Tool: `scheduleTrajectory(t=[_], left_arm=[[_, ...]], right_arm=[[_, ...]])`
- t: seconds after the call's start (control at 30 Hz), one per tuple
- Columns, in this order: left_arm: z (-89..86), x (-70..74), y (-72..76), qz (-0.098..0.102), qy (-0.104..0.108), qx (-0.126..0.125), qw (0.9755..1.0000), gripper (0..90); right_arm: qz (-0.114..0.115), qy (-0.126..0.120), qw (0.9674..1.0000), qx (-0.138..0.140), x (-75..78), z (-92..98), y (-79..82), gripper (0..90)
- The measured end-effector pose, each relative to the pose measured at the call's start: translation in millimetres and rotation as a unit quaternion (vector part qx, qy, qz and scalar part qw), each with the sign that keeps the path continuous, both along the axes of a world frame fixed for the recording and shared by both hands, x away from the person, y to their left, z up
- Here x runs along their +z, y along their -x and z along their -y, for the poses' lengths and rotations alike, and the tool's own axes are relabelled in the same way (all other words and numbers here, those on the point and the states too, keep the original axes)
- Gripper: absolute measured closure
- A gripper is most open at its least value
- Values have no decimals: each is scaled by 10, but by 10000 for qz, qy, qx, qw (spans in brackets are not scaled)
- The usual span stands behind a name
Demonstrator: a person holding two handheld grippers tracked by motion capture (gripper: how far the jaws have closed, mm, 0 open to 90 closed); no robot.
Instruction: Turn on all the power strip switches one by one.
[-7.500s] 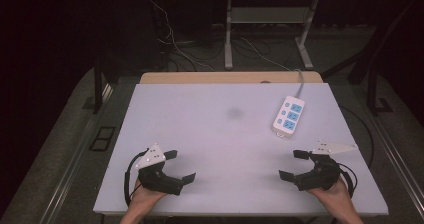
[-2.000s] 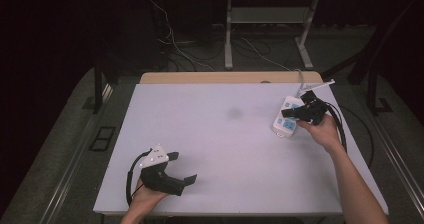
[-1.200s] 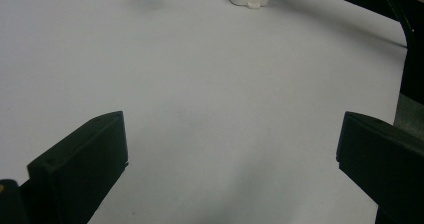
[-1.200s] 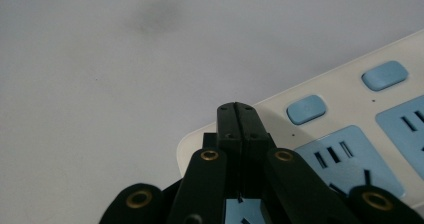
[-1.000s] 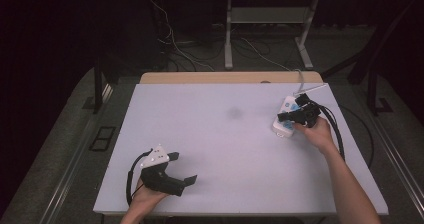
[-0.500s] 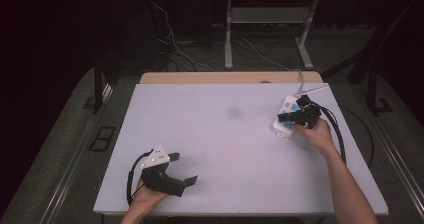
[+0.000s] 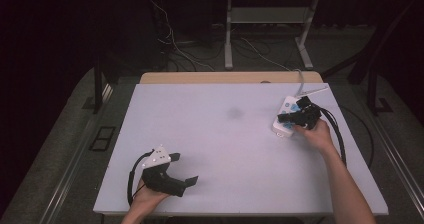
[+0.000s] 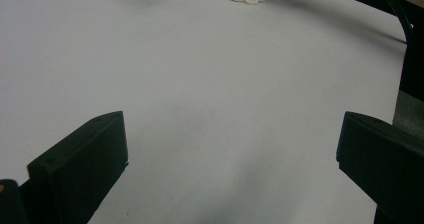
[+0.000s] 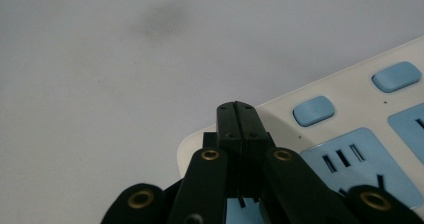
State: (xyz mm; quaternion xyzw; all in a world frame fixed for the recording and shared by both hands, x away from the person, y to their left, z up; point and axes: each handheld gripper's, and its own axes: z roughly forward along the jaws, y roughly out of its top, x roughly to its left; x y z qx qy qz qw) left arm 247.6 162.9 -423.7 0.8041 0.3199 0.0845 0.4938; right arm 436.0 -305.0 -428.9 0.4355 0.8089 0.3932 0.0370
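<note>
White power strip (image 7: pixel 287 118) lies lengthwise front-to-back; right tool (image 9: pixel 236 115) closed empty, left tool (image 8: pixel 220 149) wide.

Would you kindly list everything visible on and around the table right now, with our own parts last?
Table: one, pale grey-white top, centre of the high view.
Power strip: one, white with light blue sockets and buttons, far right of the table.
Dark smudge: one, grey, on the tabletop left of the power strip.
Wooden surface: one, tan, along the table's far edge.
Metal frame: one, grey, on the floor beyond the table.
Floor cables: several, pale and dark, behind the table.
Left tool: one, black, near left of the table, jaws wide apart.
Right tool: one, black, jaws shut, tip over the power strip.
</note>
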Motion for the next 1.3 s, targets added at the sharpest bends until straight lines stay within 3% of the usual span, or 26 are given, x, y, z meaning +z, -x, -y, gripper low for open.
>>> scheduleTrajectory(t=[0.33,0.63,0.8,1.3], left_arm=[[1,5,10,23,-13,-32,10000,0],[-8,1,-5,-7,-6,-2,10000,0],[-10,1,-10,-8,-7,-8,10000,0],[-21,4,-10,-13,3,5,10000,0]], right_arm=[[35,80,9999,-125,-6,13,-12,900],[-165,-226,9994,-206,-22,77,-49,900],[-104,-39,9999,-108,9,37,-53,900],[0,133,9999,-95,190,41,-159,898]])
